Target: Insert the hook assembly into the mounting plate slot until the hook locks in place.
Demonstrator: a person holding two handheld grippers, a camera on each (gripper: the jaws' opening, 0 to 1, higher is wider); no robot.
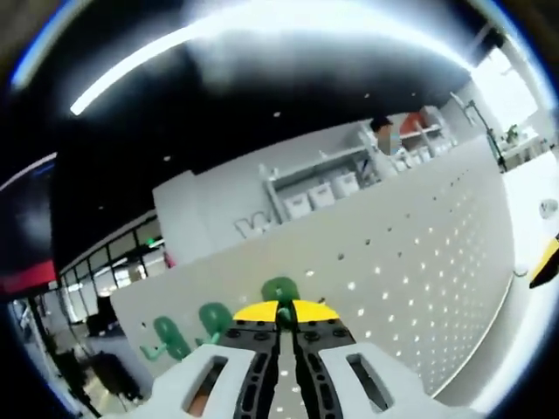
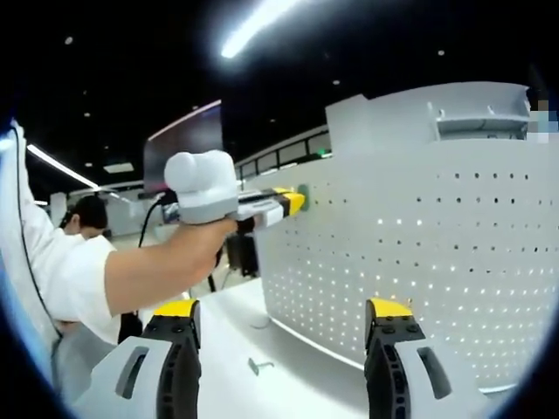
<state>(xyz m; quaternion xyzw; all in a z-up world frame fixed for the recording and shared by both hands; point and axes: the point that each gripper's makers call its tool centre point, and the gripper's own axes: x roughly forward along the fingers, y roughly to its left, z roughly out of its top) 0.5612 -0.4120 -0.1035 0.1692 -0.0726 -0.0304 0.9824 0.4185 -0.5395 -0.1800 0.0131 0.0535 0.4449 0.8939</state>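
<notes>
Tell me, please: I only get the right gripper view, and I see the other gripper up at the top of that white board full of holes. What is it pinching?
Observer: In the left gripper view, the left gripper has its jaws closed on a green hook at the top edge of the board.
Operator: Is that the only hook up there?
Observer: No. Two more green hooks sit along the same edge, off to one side of the held one.
Operator: And what is behind the board?
Observer: A shelf holding white bins.
</notes>
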